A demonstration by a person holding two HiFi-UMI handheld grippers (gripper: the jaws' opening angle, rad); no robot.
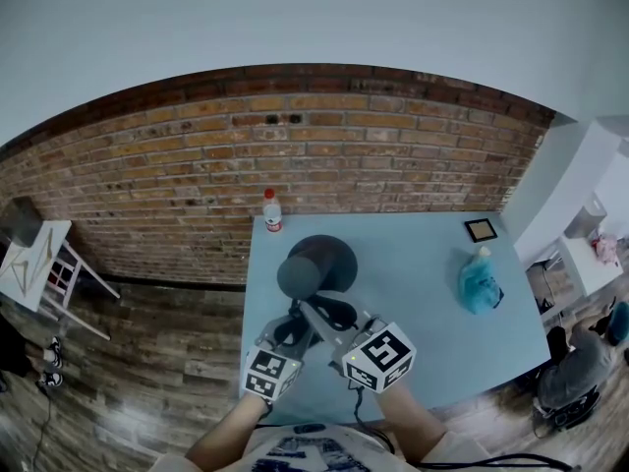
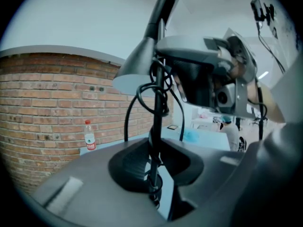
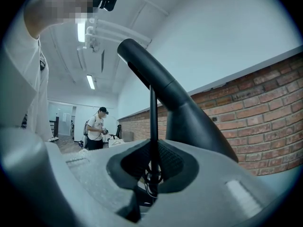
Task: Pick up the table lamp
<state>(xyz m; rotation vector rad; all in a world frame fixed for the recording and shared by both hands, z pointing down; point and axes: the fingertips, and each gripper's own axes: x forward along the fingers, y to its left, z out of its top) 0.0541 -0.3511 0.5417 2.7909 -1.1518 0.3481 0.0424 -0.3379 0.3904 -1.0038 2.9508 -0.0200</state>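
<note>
Seen from above, the table lamp's (image 1: pixel 314 264) thin stem is lost beneath the left gripper (image 1: pixel 292 330) and the right gripper (image 1: pixel 339 315), while the bottle's (image 1: pixel 272 210) label and the small dark square (image 1: pixel 481 229) on the table (image 1: pixel 413 254) are too small to make out.

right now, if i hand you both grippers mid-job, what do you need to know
Left gripper: shut on the thin black stem of the table lamp, with the cord looped beside it.
Right gripper: shut on the same stem from the other side.
Lamp: over the near part of the blue table, grey shade toward the brick wall.
Done: both grips taken.
Left: lift it clear. The base is hidden, so I cannot tell if it is off the table.
</note>
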